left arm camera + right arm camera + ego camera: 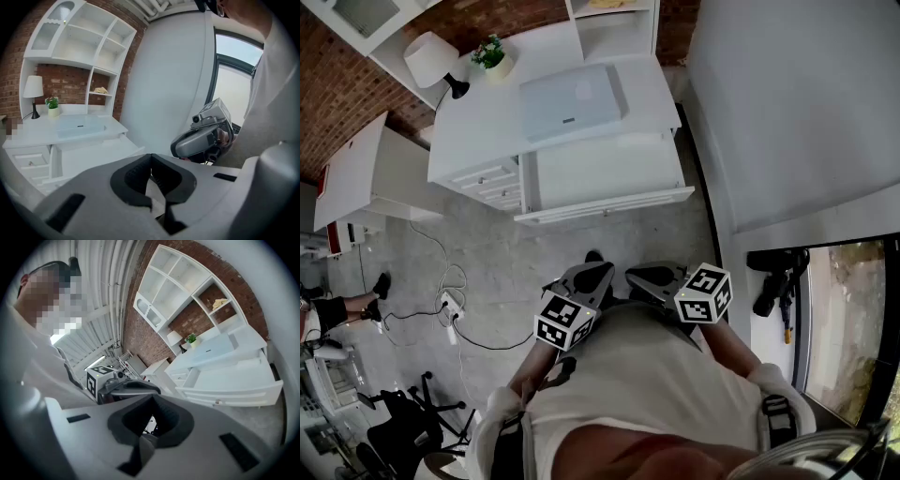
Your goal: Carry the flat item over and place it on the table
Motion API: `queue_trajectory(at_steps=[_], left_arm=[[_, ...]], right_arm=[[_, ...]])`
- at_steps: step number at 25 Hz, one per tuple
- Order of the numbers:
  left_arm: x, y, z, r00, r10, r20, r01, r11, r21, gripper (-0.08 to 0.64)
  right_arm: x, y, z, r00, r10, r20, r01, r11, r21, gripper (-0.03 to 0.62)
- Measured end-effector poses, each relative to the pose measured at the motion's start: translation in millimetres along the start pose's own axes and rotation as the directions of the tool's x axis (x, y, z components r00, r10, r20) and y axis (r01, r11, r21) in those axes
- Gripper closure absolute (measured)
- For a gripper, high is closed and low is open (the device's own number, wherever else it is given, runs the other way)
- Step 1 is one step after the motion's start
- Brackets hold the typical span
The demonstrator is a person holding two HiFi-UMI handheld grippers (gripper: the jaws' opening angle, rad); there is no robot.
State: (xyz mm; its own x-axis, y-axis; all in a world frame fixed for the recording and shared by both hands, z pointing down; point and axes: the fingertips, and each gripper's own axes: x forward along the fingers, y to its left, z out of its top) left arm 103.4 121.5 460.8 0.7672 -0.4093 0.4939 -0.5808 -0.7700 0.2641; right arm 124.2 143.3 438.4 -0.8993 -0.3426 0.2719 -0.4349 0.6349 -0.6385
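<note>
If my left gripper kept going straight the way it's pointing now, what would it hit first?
Probably the pulled-out drawer of the white desk, near its right corner. The left gripper is shut and empty. It tilts downward, so the floor might come first; depth is unclear.

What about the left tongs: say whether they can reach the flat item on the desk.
Probably not yet: the left tongs are shut, with floor between them and the flat item; nothing blocks the way.
</note>
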Motion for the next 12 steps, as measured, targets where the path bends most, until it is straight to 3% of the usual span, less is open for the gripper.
queue_trajectory(at_steps=[12], left_arm=[[-13,-6,-10,0.999,0.036,0.017,-0.036,0.999,0.025,0.538]], right_arm=[[8,14,-14,0.999,0.026,-0.035,-0.028,0.999,-0.039,0.581]])
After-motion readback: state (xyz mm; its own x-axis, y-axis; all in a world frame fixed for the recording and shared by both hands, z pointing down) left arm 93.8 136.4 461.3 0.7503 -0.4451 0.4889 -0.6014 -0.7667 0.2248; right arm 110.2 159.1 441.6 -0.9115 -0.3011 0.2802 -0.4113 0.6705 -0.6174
